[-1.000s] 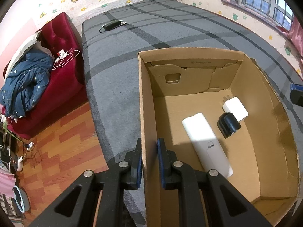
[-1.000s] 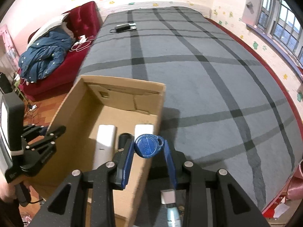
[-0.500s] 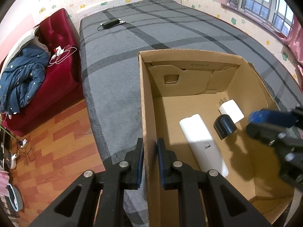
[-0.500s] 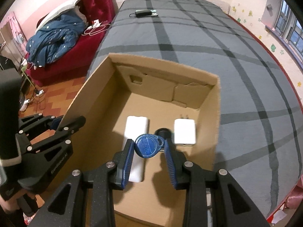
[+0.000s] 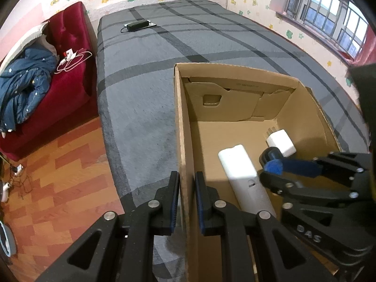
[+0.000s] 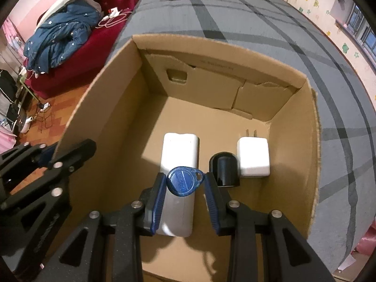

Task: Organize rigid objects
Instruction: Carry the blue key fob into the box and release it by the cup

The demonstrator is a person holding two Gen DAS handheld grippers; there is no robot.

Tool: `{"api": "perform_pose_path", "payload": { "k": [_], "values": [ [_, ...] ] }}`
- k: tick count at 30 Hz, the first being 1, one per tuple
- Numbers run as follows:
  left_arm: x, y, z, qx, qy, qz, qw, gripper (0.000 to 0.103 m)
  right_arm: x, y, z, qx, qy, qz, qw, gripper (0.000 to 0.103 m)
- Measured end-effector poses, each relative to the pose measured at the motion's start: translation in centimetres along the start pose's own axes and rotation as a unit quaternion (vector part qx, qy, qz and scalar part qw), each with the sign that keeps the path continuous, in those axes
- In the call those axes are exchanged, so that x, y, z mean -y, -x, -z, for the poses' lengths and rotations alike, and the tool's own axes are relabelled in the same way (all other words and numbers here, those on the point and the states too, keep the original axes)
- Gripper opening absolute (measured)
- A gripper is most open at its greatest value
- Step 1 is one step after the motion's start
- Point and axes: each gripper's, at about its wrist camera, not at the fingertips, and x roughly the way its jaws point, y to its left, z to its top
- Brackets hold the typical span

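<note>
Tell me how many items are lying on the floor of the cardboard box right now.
3: a long white device on the left, a black cylinder in the middle, and a white plug adapter touching it on the right. The claws may hide others.

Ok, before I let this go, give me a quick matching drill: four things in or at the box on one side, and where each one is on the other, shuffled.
Things:
1. blue key fob
2. white power bank
3. white plug charger
4. cardboard box wall

Places:
A. flat on the box floor, left of the black cylinder
B. pinched by the left claw
C. held in the right claw, above the box floor
D. on the box floor, right of the black cylinder, prongs toward the far wall

Pairs: 1-C, 2-A, 3-D, 4-B
</note>
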Motion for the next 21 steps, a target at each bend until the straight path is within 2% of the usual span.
{"api": "perform_pose_path", "payload": {
  "k": [9,11,13,21],
  "values": [
    [-0.1,0.1,0.1,0.001,0.006,0.004,1.0,0.014,-0.1,-1.2,-0.1,-0.015,-0.005,-0.001,1.0,0.036],
    [-0.1,0.0,0.1,0.001,0.006,0.004,1.0,0.014,-0.1,-1.0,-0.2,-0.011,-0.005,-0.002,1.0,0.04],
    [-0.2,0.0,0.1,0.001,0.008,0.006,1.0,0.014,0.0,-0.8,-0.2,-0.007,-0.007,-0.003,1.0,0.051],
    [-0.2,0.0,0.0,0.001,0.009,0.006,0.9999,0.014,0.2,0.3,0.0,0.005,-0.008,-0.002,1.0,0.054]
  ]
}}
